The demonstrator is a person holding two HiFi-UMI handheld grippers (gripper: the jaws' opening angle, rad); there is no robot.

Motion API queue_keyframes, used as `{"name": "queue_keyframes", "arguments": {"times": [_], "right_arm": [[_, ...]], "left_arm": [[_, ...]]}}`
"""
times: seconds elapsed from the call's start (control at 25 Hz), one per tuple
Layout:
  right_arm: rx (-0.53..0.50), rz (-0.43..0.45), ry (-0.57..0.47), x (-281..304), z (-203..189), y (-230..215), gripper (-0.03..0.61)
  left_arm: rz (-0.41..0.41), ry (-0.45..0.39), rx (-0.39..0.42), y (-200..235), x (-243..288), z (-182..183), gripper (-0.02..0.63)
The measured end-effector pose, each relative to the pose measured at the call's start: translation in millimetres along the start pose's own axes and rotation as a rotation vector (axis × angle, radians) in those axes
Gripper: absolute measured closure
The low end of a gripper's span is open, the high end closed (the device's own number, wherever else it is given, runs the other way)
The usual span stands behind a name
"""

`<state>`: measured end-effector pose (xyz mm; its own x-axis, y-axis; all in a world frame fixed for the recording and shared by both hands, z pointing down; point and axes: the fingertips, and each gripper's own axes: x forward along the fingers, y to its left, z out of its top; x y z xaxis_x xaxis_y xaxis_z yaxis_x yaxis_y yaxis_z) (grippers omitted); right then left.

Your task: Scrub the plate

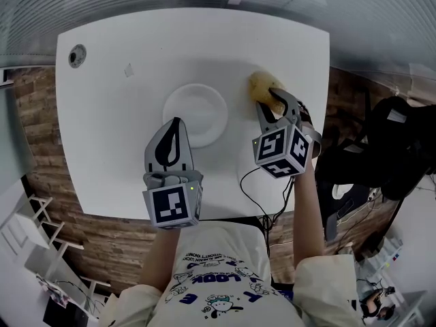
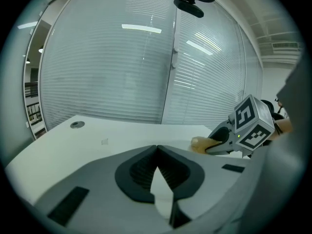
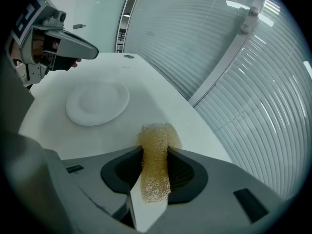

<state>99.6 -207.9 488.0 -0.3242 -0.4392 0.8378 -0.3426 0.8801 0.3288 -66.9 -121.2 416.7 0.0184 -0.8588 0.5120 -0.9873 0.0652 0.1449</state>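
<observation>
A: Item one, the plate (image 1: 195,114)?
B: White, round, lying flat on the white tabletop (image 1: 109,128), about mid-surface

A: Item two, the scrubbing tool?
B: Mesh scrubber (image 3: 155,167), pale yellow, coarse open weave. Location: right of the plate, apart from its rim, towards the tabletop's far right side

A: Held?
B: Yes. Right hand-held gripper (image 3: 155,149): jaws pinching the mesh scrubber, which is squeezed narrow between the pads, with one tuft bulging past the tips. Whether that tuft touches the tabletop cannot be told

A: Left hand-held gripper (image 1: 178,122)?
B: Jaws pressed together, tips meeting, nothing between them. In the head view its tips lie over the plate's near left rim. Contact with the plate cannot be made out

A: Sundries?
B: One round hole (image 1: 77,55) at the tabletop's far left corner. One dark cable (image 1: 248,186) looping at the near right edge. Slatted blinds (image 2: 122,72) behind glass beyond the far edge
</observation>
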Motion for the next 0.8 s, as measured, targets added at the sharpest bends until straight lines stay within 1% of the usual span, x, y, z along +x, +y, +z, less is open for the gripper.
{"name": "queue_keyframes", "arguments": {"times": [0.08, 0.24, 0.4, 0.6, 0.8], "right_arm": [[0.02, 0.0, -0.017, -2, 1, -1, 0.453], [0.091, -0.007, -0.045, -9, 4, -5, 0.456], [0.135, -0.013, -0.068, -15, 8, -4, 0.457], [0.183, -0.017, -0.126, -30, 24, 0, 0.457], [0.21, -0.01, -0.178, -44, 43, 7, 0.457]], "left_arm": [[-0.003, 0.005, -0.02, 0, -2, -3, 0.58], [-0.002, 0.005, -0.032, 1, -5, -7, 0.58], [0.006, 0.008, -0.037, 5, -8, -8, 0.58], [0.017, 0.001, -0.048, 11, -12, -8, 0.58], [0.025, 0.003, -0.053, 14, -17, -9, 0.58]]}}
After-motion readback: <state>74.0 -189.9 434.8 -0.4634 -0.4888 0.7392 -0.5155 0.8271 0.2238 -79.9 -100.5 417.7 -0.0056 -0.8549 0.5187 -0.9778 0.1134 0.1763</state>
